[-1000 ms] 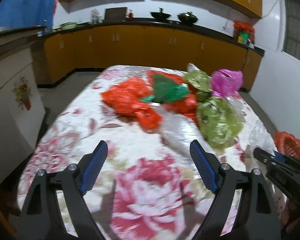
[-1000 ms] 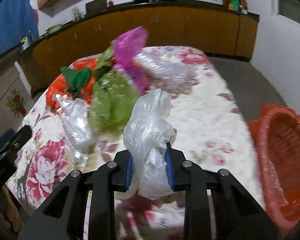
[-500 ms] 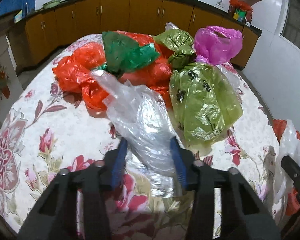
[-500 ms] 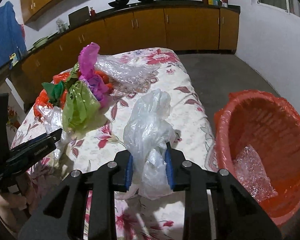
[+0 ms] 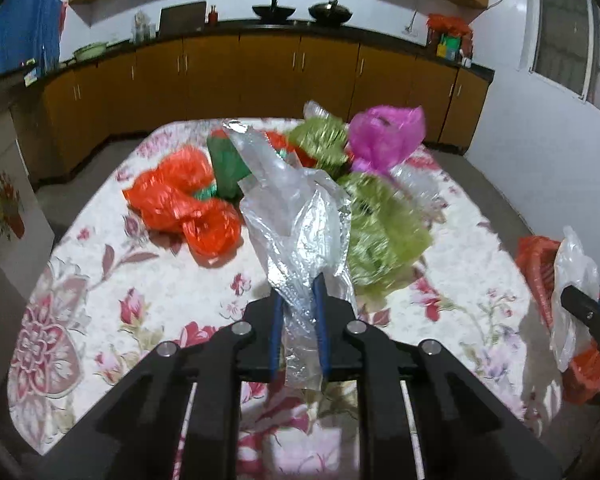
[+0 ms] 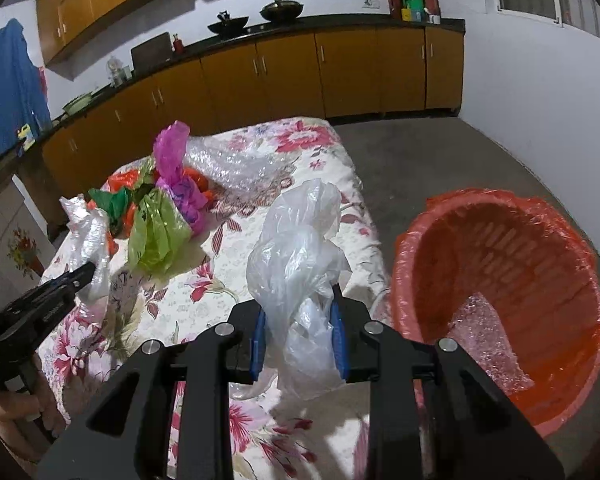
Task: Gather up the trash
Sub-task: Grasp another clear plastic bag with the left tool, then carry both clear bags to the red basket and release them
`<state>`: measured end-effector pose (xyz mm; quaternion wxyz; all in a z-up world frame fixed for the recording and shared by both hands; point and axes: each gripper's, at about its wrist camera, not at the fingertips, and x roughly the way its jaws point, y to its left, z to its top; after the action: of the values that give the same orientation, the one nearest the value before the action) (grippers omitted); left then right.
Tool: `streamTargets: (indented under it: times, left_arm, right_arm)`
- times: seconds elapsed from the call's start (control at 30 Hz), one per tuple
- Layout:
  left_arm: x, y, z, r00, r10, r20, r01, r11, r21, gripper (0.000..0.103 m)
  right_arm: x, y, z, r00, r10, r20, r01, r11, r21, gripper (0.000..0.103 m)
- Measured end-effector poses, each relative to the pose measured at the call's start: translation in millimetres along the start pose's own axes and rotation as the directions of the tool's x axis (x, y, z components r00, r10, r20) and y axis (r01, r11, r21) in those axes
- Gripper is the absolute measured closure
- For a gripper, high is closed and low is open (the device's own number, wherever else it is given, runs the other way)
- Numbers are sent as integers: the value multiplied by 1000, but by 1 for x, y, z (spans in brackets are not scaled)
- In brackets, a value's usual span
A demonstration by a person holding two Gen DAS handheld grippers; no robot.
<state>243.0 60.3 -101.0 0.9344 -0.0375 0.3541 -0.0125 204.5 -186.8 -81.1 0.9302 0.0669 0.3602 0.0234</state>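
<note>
while the right gripper (image 6: 298,334) was clamped on a crumpled clear bag (image 6: 300,264) just beside the red basket (image 6: 500,240), and the left gripper (image 5: 299,332), whose jaws had just been closing, pinched a second clear bag (image 5: 296,220) above the table (image 5: 80,280), the task looked only partly done. only one piece of bubble wrap (image 6: 486,332) lay in the basket. farther off, the orange bags (image 5: 180,200), the light green bag (image 5: 384,232), the dark green bag (image 5: 226,168), the pink bag (image 5: 384,136) and a sheet of bubble wrap (image 6: 228,164) waited on the table, blurred in the left view, and the basket's far side was cut off.
</note>
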Motion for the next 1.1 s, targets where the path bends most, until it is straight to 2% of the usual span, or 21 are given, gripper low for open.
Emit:
streamTargets:
  times: [0.27, 0.47, 0.77, 1.1]
  left_arm:
    - [-40, -35, 13, 993, -96, 64, 92, 994, 53, 88]
    - [-58, -76, 17, 980, -184, 81, 174, 978, 117, 88]
    - [-76, -134, 14, 952, -298, 73, 278, 938, 205, 88]
    - [-80, -185, 12, 918, -395, 49, 370, 892, 262, 88]
  right_arm:
    - [-30, -18, 6, 998, -34, 59, 33, 999, 21, 75]
    - [-54, -38, 11, 991, -72, 113, 67, 997, 47, 75]
    - [-87, -70, 15, 975, -133, 179, 116, 988, 104, 75]
    - [-105, -107, 15, 957, -198, 211, 163, 971, 172, 75]
